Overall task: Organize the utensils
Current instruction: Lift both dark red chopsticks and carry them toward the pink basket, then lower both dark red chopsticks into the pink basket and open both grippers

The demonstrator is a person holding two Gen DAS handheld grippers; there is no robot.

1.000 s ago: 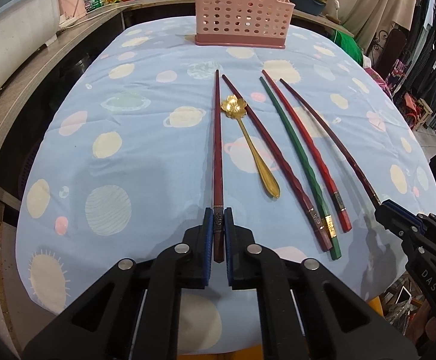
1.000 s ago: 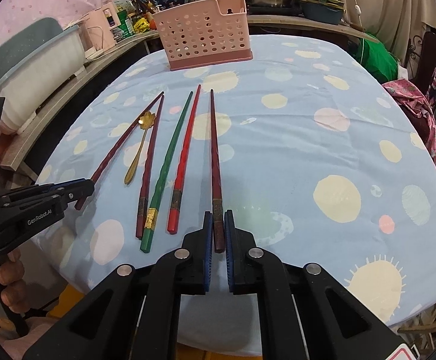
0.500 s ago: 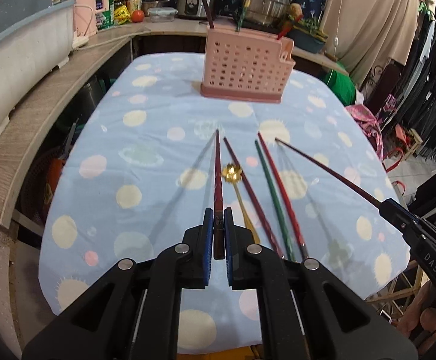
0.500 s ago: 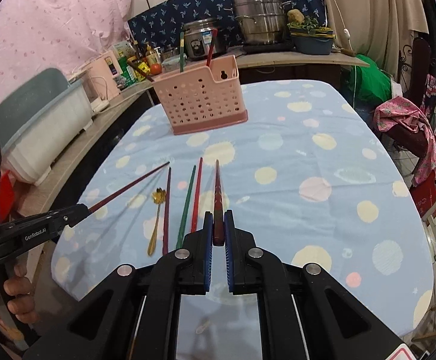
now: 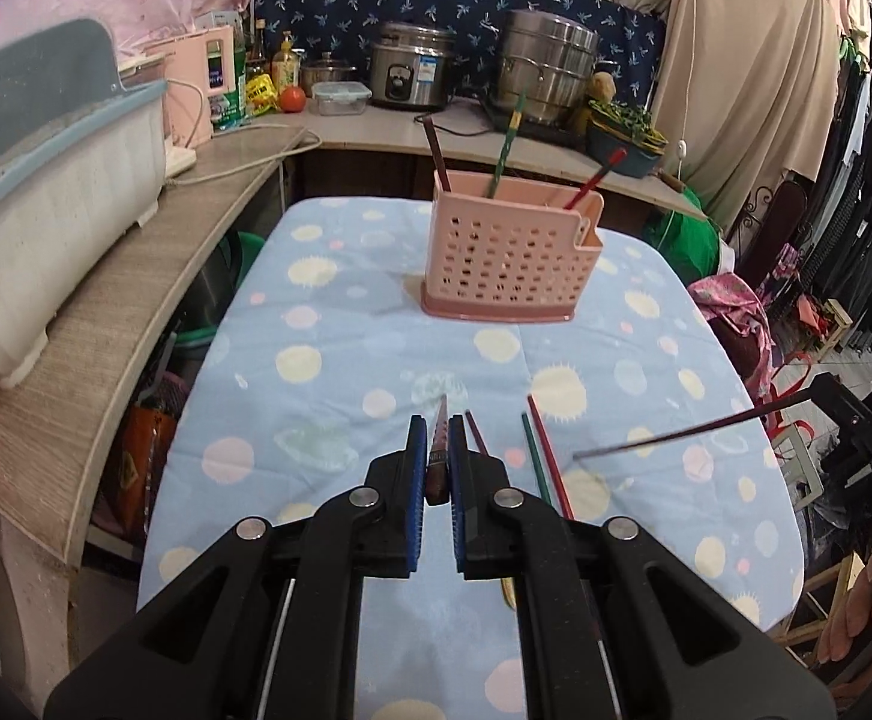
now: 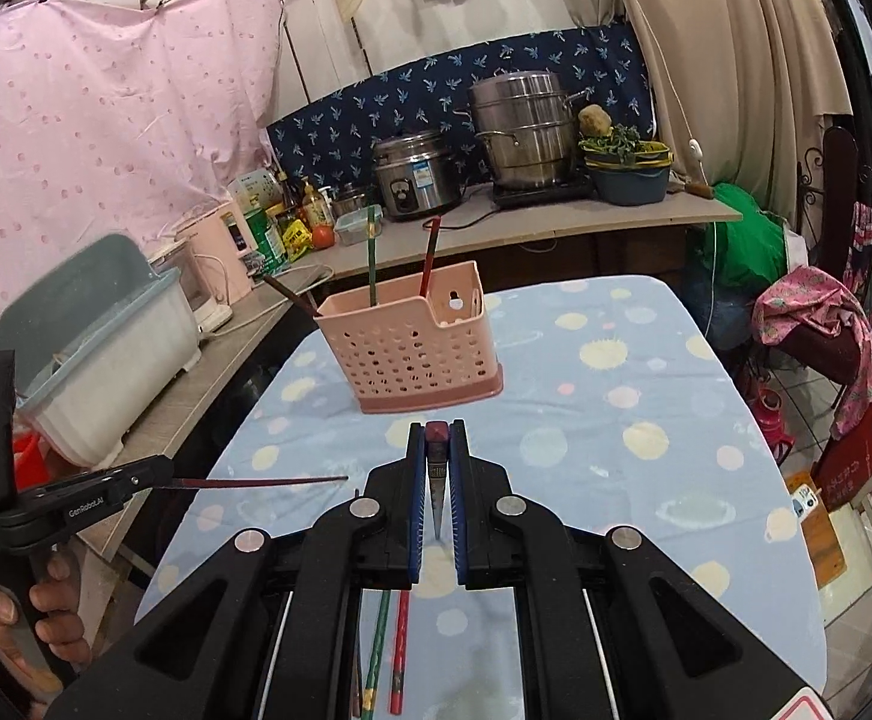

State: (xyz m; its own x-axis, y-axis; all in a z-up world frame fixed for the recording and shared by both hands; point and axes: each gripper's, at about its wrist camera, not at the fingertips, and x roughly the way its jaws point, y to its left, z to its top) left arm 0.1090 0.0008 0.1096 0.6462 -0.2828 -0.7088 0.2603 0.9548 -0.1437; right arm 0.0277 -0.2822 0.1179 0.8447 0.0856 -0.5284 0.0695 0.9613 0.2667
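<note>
My left gripper (image 5: 437,468) is shut on a dark red chopstick (image 5: 439,447) and holds it above the table, tip forward. My right gripper (image 6: 436,474) is shut on another dark red chopstick (image 6: 437,480), also lifted; it shows in the left wrist view (image 5: 676,435) as a thin rod in the air. The pink perforated utensil holder (image 5: 511,261) stands at the far end of the table with three chopsticks upright in it. A green chopstick (image 5: 535,459), a red chopstick (image 5: 550,459) and a dark red one (image 5: 476,433) lie on the cloth below.
The table has a light blue planet-print cloth (image 5: 327,396). A wooden counter (image 5: 99,324) with a white bin (image 5: 45,228) runs along the left. Cookers (image 5: 414,75) and pots stand on the back counter. Clothes and a chair crowd the right side.
Both grippers have lifted their chopsticks off the cloth and risen, tilting up toward the holder. The table now looks farther below.
</note>
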